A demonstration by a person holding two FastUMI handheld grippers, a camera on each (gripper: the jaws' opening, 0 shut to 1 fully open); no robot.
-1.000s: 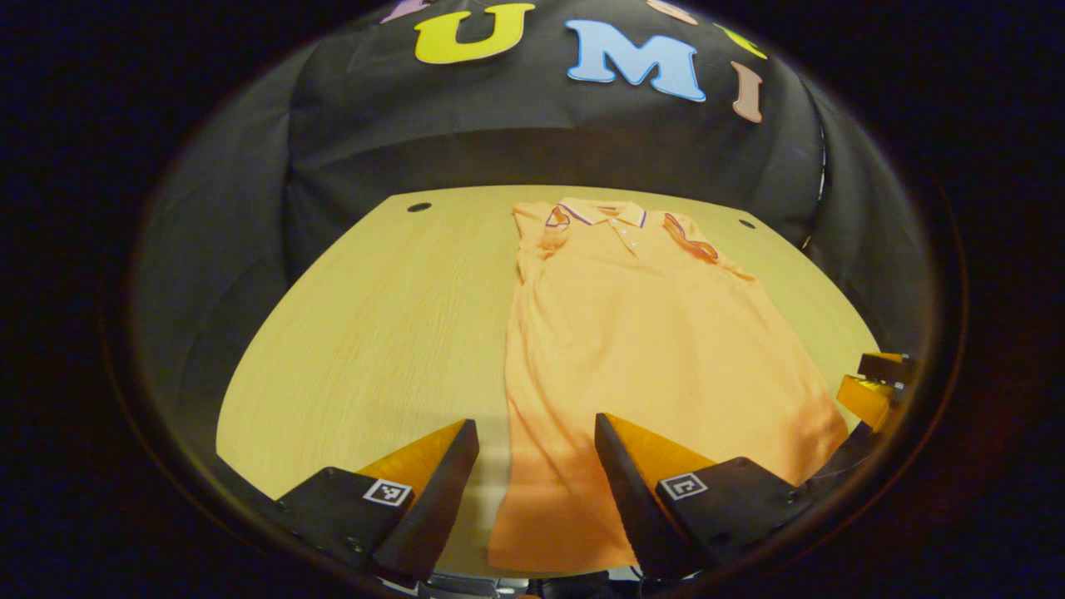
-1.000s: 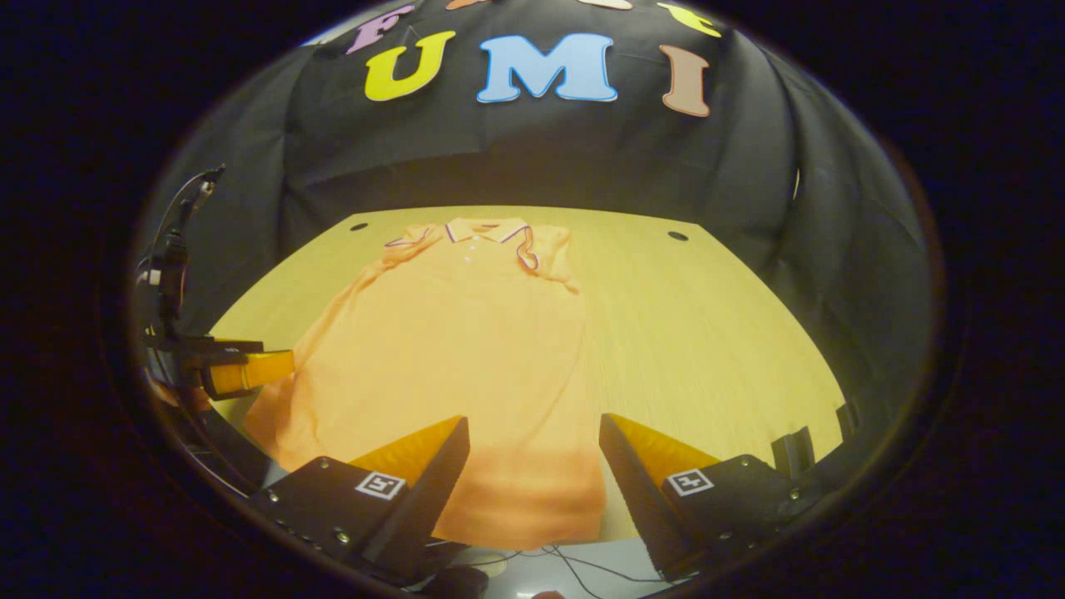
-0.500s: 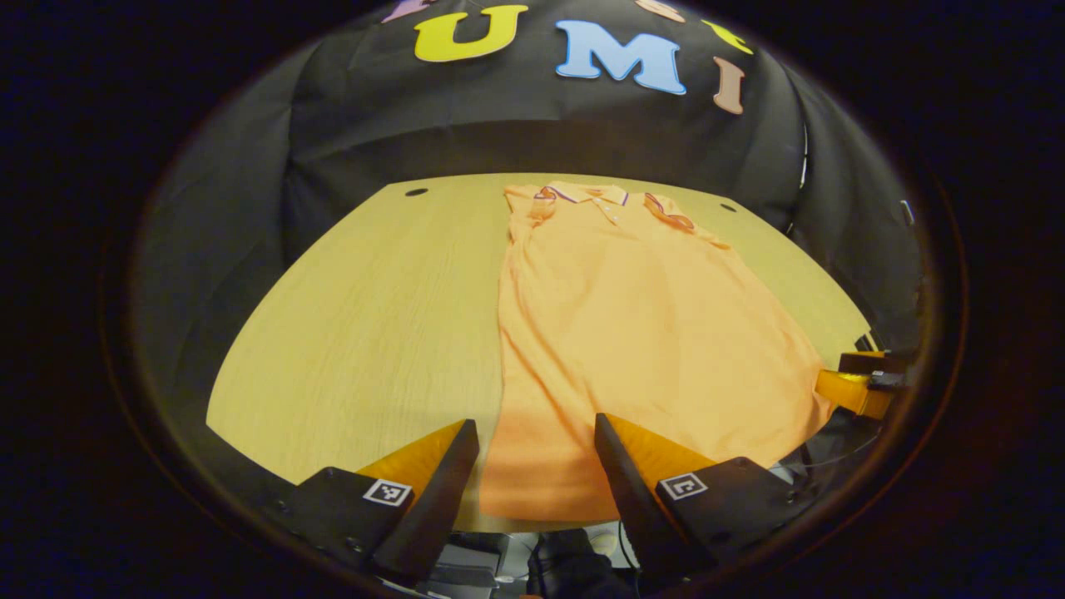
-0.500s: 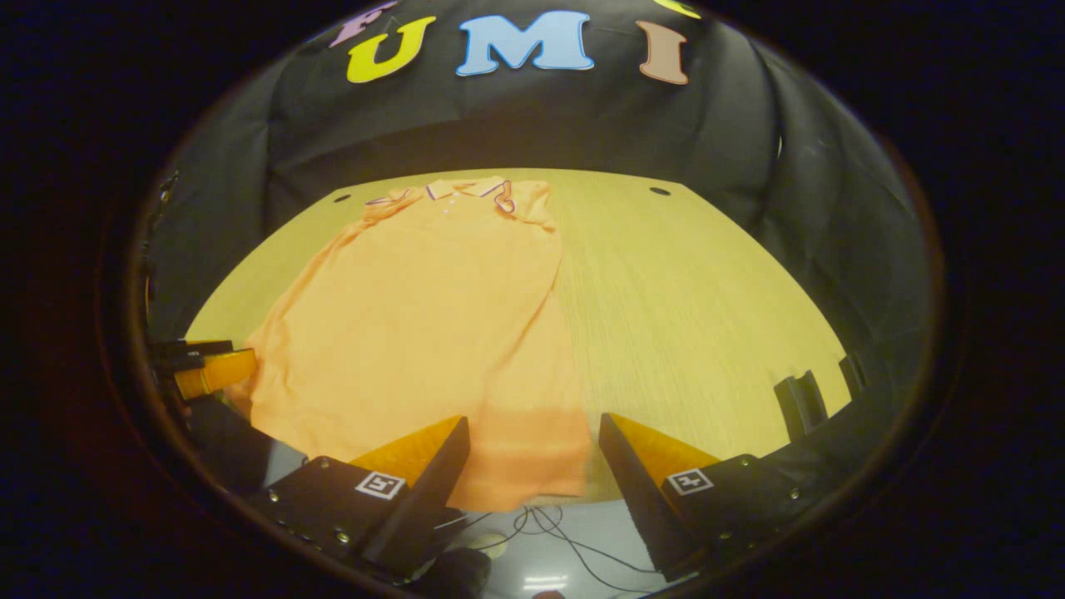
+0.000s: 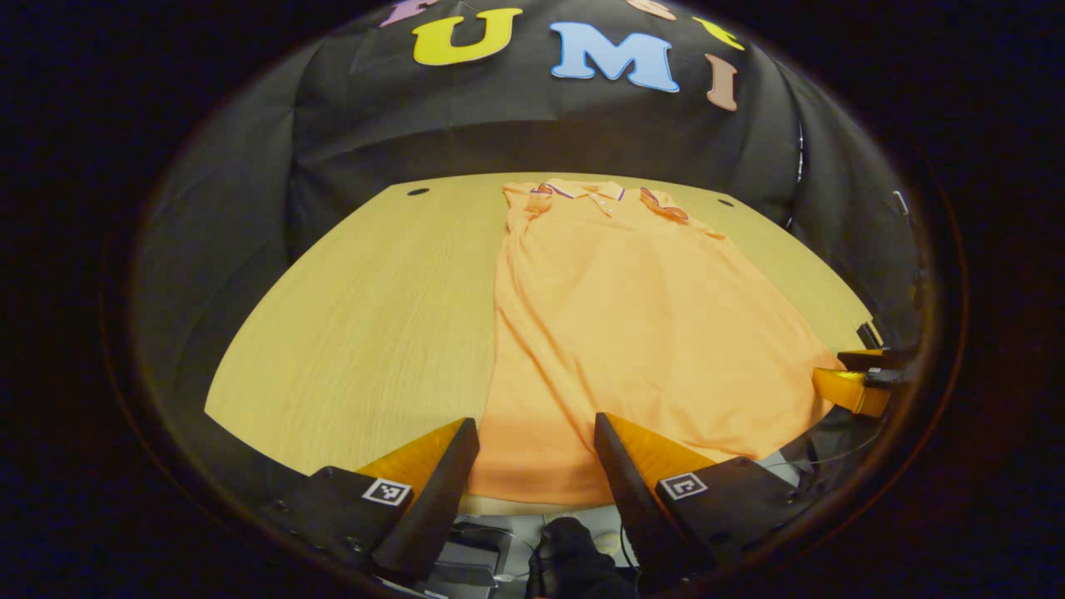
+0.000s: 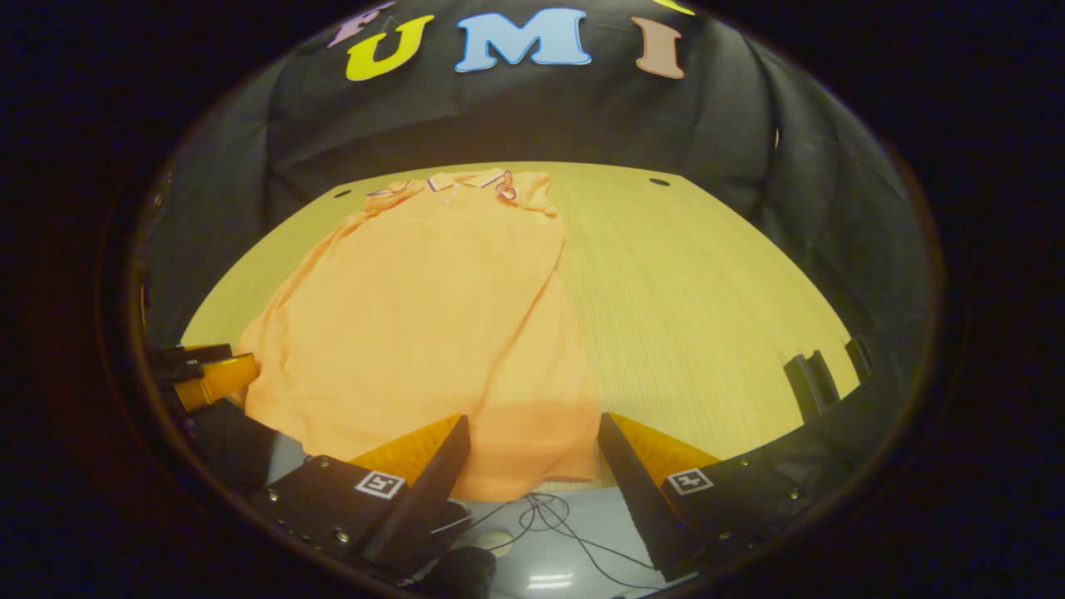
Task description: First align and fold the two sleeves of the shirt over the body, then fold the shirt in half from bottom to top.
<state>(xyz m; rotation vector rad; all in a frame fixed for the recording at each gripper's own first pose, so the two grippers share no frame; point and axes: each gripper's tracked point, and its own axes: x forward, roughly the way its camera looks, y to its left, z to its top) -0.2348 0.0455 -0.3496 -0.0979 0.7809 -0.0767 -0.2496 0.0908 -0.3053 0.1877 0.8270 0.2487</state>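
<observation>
Lying flat on the wooden table [image 5: 358, 316], the orange shirt [image 5: 632, 324] stretches from its collar [image 5: 582, 190] at the far edge, toward twelve o'clock, down to its hem at the near edge, at six o'clock. Both sleeves are already folded in over the body, with their striped cuffs beside the collar.

In the left gripper view, the left gripper [image 5: 532, 474] stands wide, its fingers parted with nothing between them. It hovers at the near table edge, and the shirt's near-left hem corner shows in the gap between the fingers, running away toward twelve and one o'clock. Whether the fingers touch the cloth cannot be told. The other gripper shows at about four o'clock, just beside the shirt's near-right corner.

In the right gripper view, the right gripper [image 6: 532, 470] is likewise wide and holds nothing. The shirt [image 6: 433, 316] lies ahead and to the left, from eleven o'clock down to the gap between the fingers, where its near-right hem corner sits at the table [image 6: 707, 316] edge. The left gripper [image 6: 212, 374] shows at about eight o'clock, just beside the shirt's other near corner. Below the table edge, loose cables [image 6: 549, 512] lie on a pale floor [image 6: 574, 566].
</observation>
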